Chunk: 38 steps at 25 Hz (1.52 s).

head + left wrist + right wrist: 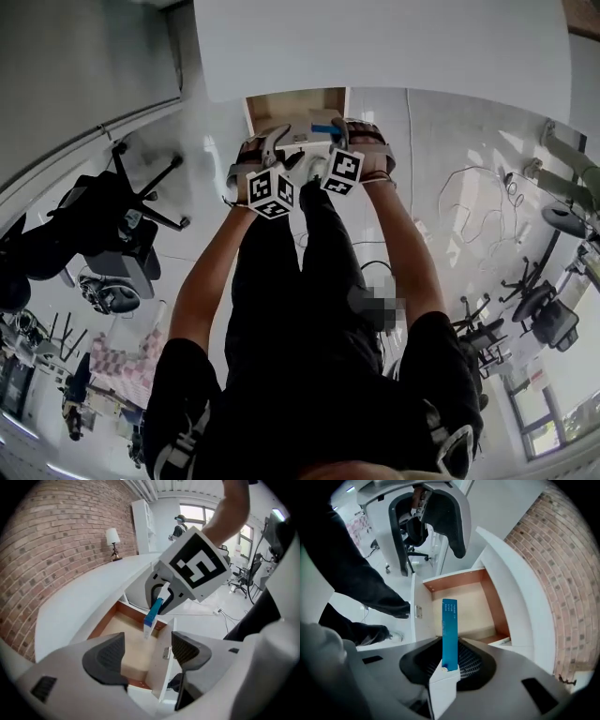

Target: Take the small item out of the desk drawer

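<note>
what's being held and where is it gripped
The right gripper pinches the small blue box by its upper end; the left gripper holds nothing.

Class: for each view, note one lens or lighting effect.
Head view: fisheye curves the desk edge, glare whitens the floor. Left gripper view: window washed out, brick wall bowed. Right gripper view: blue box sharp, corners black.

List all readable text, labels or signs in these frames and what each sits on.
No text reads clearly.
Slim blue-and-white cardboard box, gripped by the right gripper: lines of white print near its top, too small to read.
Black-and-white marker cubes, one per gripper: square code patterns only, no words.
</note>
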Each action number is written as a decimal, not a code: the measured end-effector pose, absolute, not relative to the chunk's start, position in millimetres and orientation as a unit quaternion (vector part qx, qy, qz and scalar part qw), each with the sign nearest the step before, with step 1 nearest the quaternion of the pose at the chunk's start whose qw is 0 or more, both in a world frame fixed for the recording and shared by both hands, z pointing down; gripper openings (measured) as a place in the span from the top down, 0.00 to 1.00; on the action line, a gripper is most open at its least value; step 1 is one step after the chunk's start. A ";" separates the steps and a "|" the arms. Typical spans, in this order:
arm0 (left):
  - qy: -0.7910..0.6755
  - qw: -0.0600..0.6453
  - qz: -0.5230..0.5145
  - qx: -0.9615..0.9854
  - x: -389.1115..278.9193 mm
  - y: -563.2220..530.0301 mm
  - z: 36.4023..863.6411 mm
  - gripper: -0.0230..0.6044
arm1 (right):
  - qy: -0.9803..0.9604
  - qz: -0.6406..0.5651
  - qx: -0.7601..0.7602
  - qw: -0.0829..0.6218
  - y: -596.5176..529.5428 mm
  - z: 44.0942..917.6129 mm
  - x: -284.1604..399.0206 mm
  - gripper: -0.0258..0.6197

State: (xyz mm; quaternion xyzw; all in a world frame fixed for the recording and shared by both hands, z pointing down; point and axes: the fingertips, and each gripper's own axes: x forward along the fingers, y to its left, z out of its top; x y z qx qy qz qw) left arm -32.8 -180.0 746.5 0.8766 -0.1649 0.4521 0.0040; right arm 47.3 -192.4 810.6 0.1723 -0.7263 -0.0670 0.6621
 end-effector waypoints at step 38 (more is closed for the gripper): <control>-0.530 0.014 0.009 0.848 -123.0 -50.2 252.1 0.92 | -0.838 0.118 0.532 0.040 -47.2 299.4 54.9 0.82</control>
